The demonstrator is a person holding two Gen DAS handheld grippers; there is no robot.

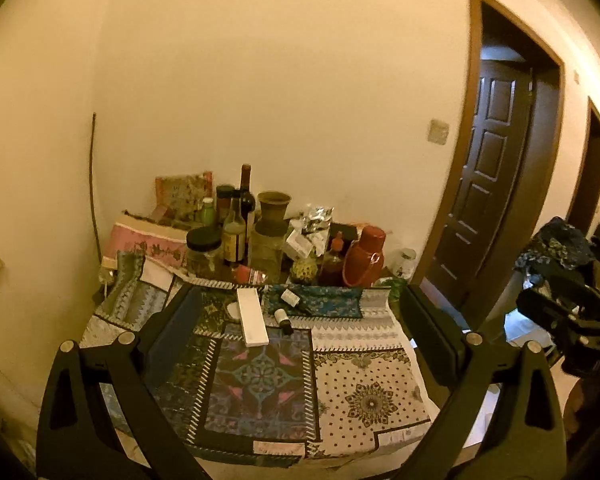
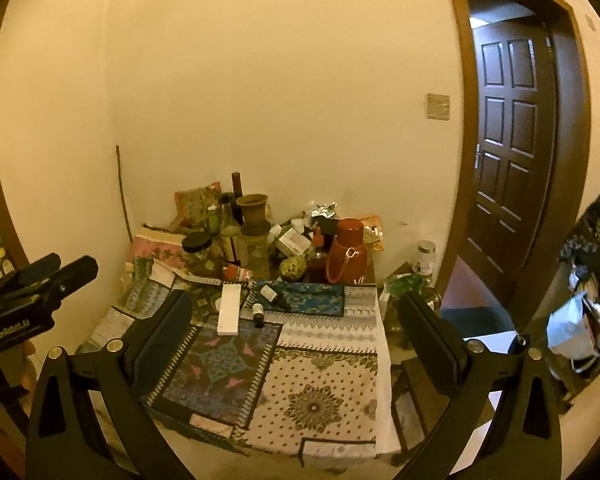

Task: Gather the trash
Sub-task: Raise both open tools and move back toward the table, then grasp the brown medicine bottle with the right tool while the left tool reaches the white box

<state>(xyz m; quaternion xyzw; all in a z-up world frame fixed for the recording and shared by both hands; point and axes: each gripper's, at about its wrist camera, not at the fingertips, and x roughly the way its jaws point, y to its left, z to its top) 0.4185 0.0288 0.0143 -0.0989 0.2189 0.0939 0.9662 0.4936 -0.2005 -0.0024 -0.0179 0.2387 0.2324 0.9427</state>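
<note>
Patchwork-cloth table (image 1: 372, 396) against cream wall; white box (image 1: 252, 317) and small vials (image 1: 283, 320) lie mid-table. Left gripper (image 1: 296, 344) and right gripper (image 2: 296, 340) both hover wide, empty.

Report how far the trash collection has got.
Nothing looks collected yet. Both the left gripper and the right gripper are open, empty and short of the table. Left to do: the long white box, the small dark bottle and the other small bottle lie loose on the patterned tablecloth. No trash bin is clearly visible.
</note>
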